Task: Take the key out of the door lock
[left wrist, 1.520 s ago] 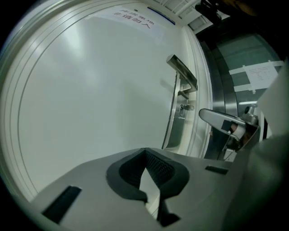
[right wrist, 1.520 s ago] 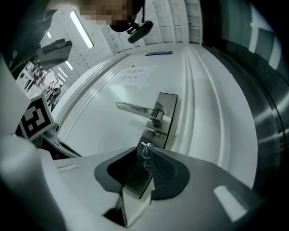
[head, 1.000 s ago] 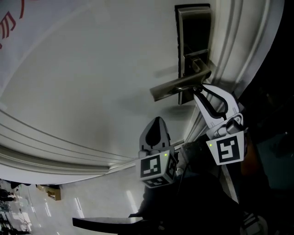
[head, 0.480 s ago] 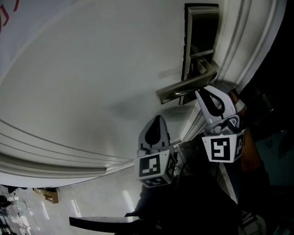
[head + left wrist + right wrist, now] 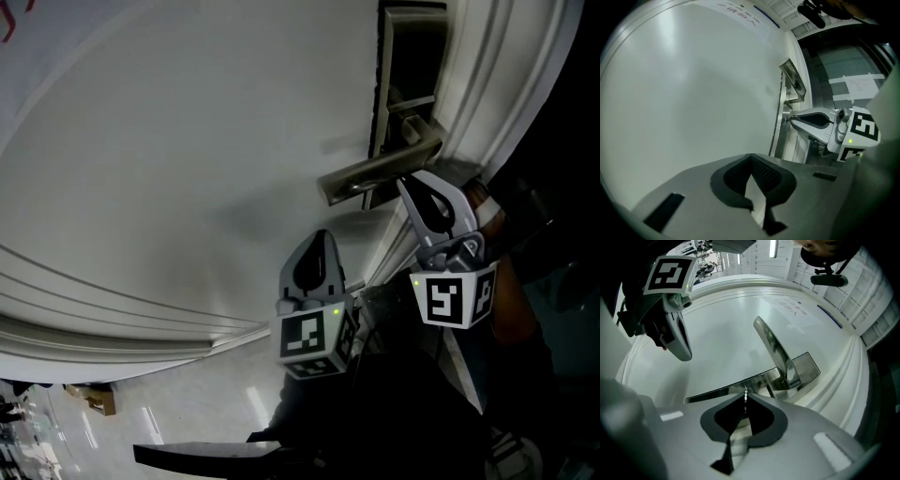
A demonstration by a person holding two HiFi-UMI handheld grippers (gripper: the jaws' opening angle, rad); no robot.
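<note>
A silver lever handle (image 5: 375, 173) juts from the dark lock plate (image 5: 411, 56) on a white door (image 5: 187, 159). My right gripper (image 5: 404, 184) reaches in just under the handle, at the plate's lower end. In the right gripper view my right gripper (image 5: 745, 395) is shut on a thin metal key (image 5: 745, 399), whose edge shows at the tips right against the mirror-like plate (image 5: 726, 392), below the handle (image 5: 773, 345). Whether the key sits in the lock is hidden. My left gripper (image 5: 322, 236) hangs lower left, off the door, and my left gripper (image 5: 751, 157) is shut on nothing.
White door-frame moulding (image 5: 497, 84) runs along the right of the lock, with dark space beyond it. A paper notice (image 5: 792, 310) is stuck higher on the door. Shiny floor tiles (image 5: 187, 412) show at the lower left. The right gripper (image 5: 791, 118) shows from the side.
The head view has drifted, so the lock sits a little higher and further right. My right gripper has stayed under the handle at the lock; my left gripper has hardly moved.
</note>
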